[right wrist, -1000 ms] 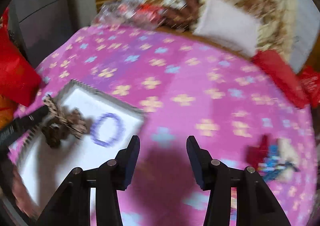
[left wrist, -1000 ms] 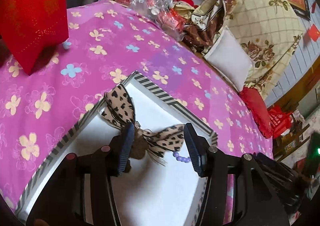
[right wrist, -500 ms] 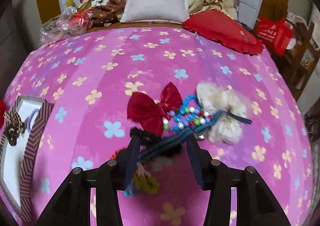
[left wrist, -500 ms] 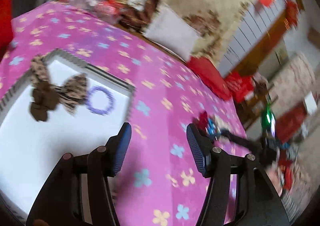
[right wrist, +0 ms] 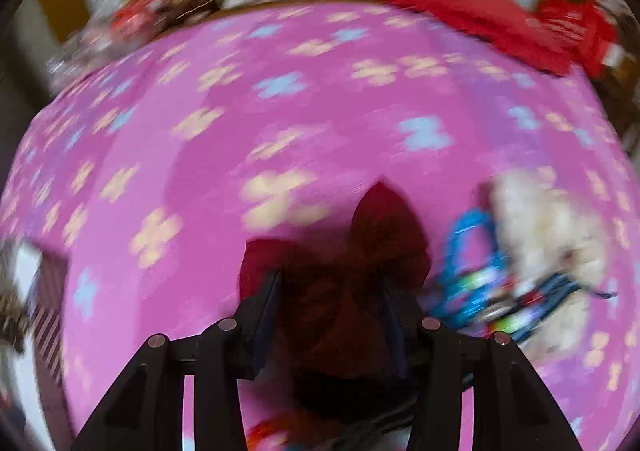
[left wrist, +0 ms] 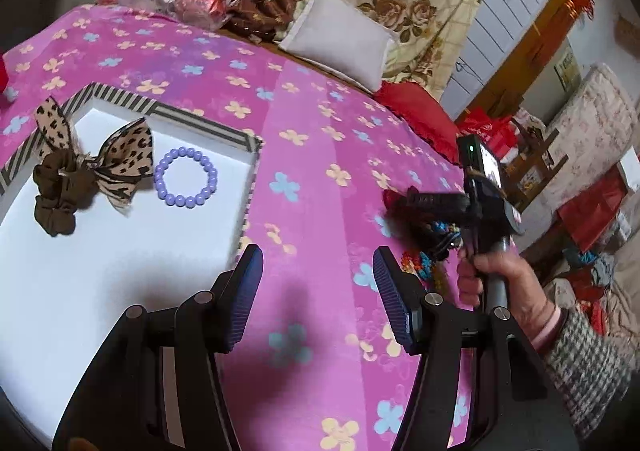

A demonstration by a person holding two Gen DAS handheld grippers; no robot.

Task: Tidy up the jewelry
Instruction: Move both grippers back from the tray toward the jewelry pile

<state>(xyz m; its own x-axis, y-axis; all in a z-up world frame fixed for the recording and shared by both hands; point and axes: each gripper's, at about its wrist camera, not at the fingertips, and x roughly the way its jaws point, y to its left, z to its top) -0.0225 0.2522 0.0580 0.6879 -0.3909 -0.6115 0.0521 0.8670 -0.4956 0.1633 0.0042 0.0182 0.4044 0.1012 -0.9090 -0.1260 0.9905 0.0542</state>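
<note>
A white tray (left wrist: pixel 200 123) with a striped rim holds a leopard-print bow (left wrist: pixel 128 155) on a brown scrunchie (left wrist: pixel 54 191) and a purple bead bracelet (left wrist: pixel 186 182). My left gripper (left wrist: pixel 318 267) hangs open and empty over the pink cloth, just right of the tray. Further right, a hand (left wrist: pixel 480 275) holds my right gripper (left wrist: pixel 416 200) down on a jewelry pile (left wrist: pixel 424 251). In the blurred right wrist view, my right gripper (right wrist: pixel 332 283) is open, its fingers either side of a red bow (right wrist: pixel 360 235). Beside it lie a blue bead bracelet (right wrist: pixel 468 251) and a cream fluffy scrunchie (right wrist: pixel 548 243).
The pink flowered cloth (left wrist: pixel 320 155) covers the whole surface. A white pillow (left wrist: pixel 340 39), a red cushion (left wrist: pixel 416 115), a checked floral quilt and plastic-wrapped items line the far edge. The tray's corner (right wrist: pixel 44 291) shows at the left of the right wrist view.
The left gripper has drawn back from the leopard bow, left in the tray, and swung right. The right gripper moved right and down from the tray to the pile, now around the red bow.
</note>
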